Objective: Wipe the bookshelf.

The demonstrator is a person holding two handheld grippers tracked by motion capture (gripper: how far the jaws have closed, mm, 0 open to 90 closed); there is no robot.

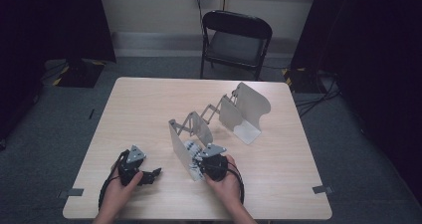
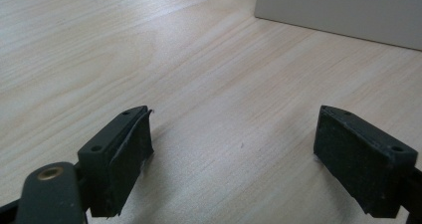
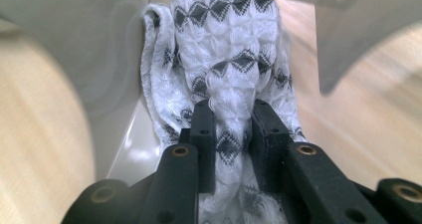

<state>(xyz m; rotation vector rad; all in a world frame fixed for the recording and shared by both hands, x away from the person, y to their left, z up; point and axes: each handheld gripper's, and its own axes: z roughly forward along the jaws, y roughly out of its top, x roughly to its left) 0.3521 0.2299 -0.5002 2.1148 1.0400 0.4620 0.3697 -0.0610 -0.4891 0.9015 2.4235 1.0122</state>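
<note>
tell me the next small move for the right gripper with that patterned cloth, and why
Probably ease the right gripper forward to seat the white, black-diamond cloth deeper on the base of the metal rack. Its jaws pinch a bunched fold, and the cloth lies against the near upright plate. The left gripper is open and idle over the table.

My right gripper [image 3: 234,122] is black, its jaws pinching a white knitted cloth [image 3: 226,45] patterned with rows of black diamonds. My left gripper [image 2: 234,154] is black too. The metal rack [image 1: 239,112] is pale grey on a light, wood-grain table [image 1: 144,109]. The folding chair [image 1: 236,40] is black.
</note>
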